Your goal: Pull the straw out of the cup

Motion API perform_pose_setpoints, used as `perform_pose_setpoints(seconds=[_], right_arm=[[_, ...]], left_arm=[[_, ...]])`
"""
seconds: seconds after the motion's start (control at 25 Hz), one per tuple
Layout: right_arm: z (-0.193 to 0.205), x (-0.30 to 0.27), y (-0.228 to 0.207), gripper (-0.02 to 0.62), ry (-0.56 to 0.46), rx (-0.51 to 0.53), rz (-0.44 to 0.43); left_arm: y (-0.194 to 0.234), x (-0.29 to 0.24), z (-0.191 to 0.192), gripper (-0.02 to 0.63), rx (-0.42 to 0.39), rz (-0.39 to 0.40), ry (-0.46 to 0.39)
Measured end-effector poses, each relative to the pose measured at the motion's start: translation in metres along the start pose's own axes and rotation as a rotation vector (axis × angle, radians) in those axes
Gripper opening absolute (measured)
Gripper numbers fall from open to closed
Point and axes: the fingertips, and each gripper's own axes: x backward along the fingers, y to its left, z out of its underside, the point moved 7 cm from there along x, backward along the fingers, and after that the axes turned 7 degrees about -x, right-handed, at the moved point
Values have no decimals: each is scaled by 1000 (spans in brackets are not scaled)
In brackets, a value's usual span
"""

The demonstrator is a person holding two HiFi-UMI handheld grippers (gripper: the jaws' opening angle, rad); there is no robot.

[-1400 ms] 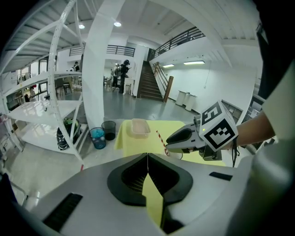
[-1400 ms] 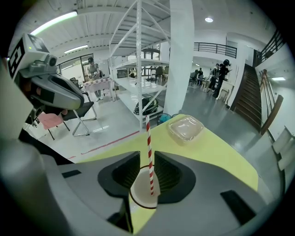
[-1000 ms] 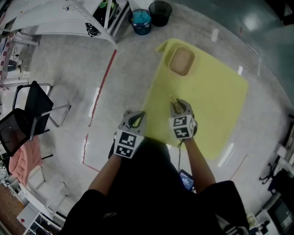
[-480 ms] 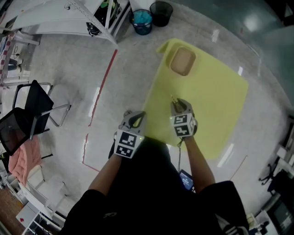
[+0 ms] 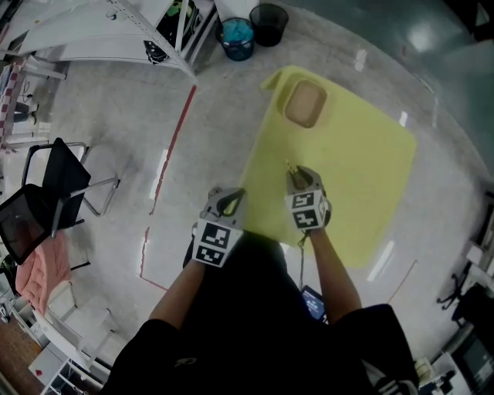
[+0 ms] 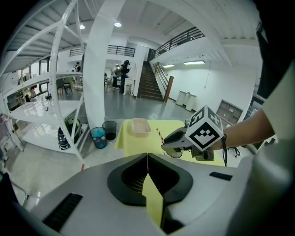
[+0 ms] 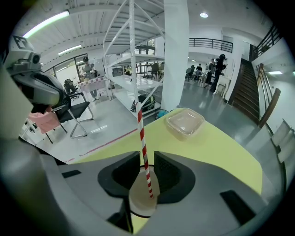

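A pale translucent cup (image 7: 144, 196) sits between the jaws of my right gripper (image 7: 146, 171), which is shut on it above the yellow table (image 5: 363, 154). A red-and-white striped straw (image 7: 141, 131) stands in the cup and rises straight up past the jaws. In the head view the right gripper (image 5: 302, 183) is over the table's near-left part, and the straw's tip (image 5: 288, 164) pokes out ahead of it. My left gripper (image 5: 227, 199) hangs just off the table's left edge, shut and empty. In the left gripper view the left gripper (image 6: 147, 156) faces the right gripper (image 6: 177, 139) and the straw (image 6: 160, 135).
A clear lidded food container (image 5: 306, 102) lies at the table's far end (image 7: 185, 122). Two bins, one blue (image 5: 236, 36) and one black (image 5: 269, 21), stand on the floor beyond the table. White shelving (image 5: 116, 35) is at the far left, and a black chair (image 5: 58, 181) at the left.
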Motion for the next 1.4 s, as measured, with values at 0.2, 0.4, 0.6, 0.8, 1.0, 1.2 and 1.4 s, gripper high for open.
perform_pose_setpoints(seconds=[0.2, 0.4, 0.6, 0.8, 1.0, 1.2, 1.4], right_arm=[[3, 2, 2, 68, -8, 20, 3], [0, 3, 5, 46, -16, 25, 4], [1, 2, 2, 38, -22, 23, 10], [3, 6, 3, 35, -29, 34, 7], [1, 7, 4, 35, -40, 5, -9], [-1, 16, 6, 34, -79, -20, -34], [0, 24, 4, 34, -123, -36, -20]], left_arm=[[-2, 1, 1, 44, -4, 1, 0], [0, 4, -1, 44, -8, 1, -2], [0, 2, -1, 44, -10, 3, -3], [-1, 6, 1, 44, -15, 6, -3], [-2, 3, 1, 44, -23, 20, -4], [-3, 2, -3, 44, -45, 43, -8], [-5, -1, -5, 44, -67, 69, -6]])
